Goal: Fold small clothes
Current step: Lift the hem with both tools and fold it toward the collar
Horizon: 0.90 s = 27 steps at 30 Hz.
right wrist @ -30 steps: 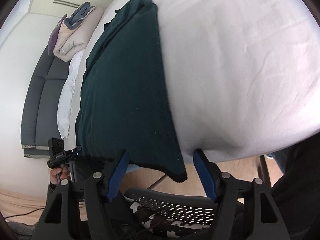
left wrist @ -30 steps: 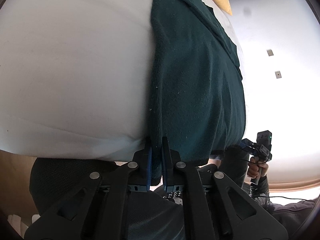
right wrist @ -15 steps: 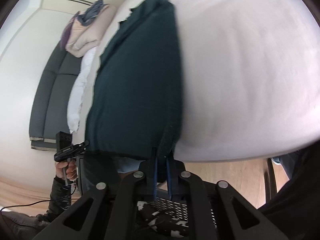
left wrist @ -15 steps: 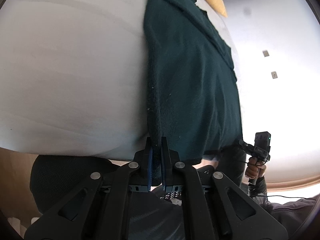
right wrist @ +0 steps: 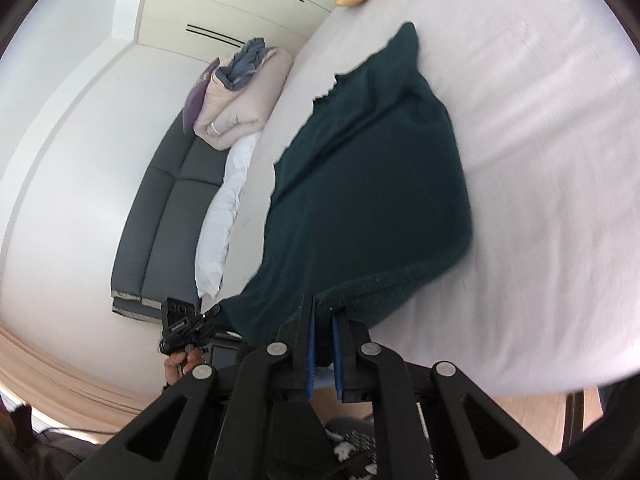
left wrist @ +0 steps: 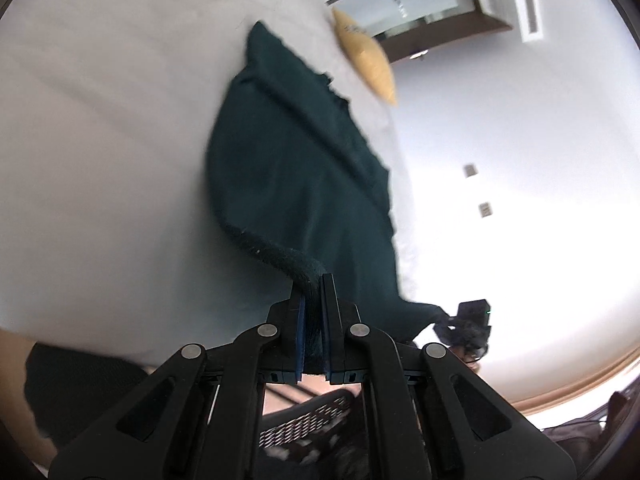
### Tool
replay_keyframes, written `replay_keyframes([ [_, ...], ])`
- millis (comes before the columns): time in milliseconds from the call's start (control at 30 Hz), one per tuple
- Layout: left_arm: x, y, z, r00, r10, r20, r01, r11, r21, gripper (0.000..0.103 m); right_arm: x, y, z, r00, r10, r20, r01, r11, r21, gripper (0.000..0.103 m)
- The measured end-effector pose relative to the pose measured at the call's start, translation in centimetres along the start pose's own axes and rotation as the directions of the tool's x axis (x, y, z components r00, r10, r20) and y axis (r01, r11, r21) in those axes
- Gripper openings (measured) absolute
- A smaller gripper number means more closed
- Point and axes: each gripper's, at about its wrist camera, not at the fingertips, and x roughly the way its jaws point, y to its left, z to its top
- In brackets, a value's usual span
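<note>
No readable brand or label anywhere. There's print on the yellow cushion (left wrist: 366, 62) and on the black camera block of the other gripper in the right wrist view, but both are too small and blurred to make out.

Left gripper (left wrist: 312, 292): jaws pressed together, pinching the near left corner of the dark green garment (left wrist: 296, 168), with the rolled hem running up from the pads. Right gripper (right wrist: 323, 312): jaws also pinched on the garment's near edge (right wrist: 360, 184), cloth visible between the blue pads. The garment lies spread on the white bed (left wrist: 100, 140), near end raised off the sheet at both held corners, far end w/ collar-like shape still flat, pointing toward the cushion.

Hard to see: both frames are motion-blurred, esp. the sheet and hem. The lower third of each view is blocked by gripper linkage. A hand (right wrist: 182, 364) holding the opposite gripper is partly cut off behind it. Folded bedding (right wrist: 240, 100) sits on a grey sofa (right wrist: 160, 208) – detail soft. Mesh chair below is mostly hidden.
</note>
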Motion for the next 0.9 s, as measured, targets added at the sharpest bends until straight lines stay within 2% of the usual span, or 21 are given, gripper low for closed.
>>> replay_keyframes([
  [333, 0.2, -0.7, 3.3, 0.993, -0.056, 0.103, 0.062, 0.997, -0.055, 0.005, 1.8, 0.6, 5.4, 0.998, -0.001, 0.063, -0.001, 1.000, 0.025, 0.009],
  [533, 0.1, -1.2, 7.4, 0.986, -0.063, 0.154, 0.073, 0.995, -0.061, 0.005, 2.9, 0.8, 9.1, 0.994, -0.004, 0.109, 0.000, 0.999, 0.036, 0.009],
  [900, 4.1, -2.7, 15.6, 0.981, -0.047, 0.191, 0.060, 0.996, -0.068, 0.005, 5.7, 0.3, 16.1, 0.984, -0.040, 0.173, 0.032, 0.998, 0.047, 0.009],
])
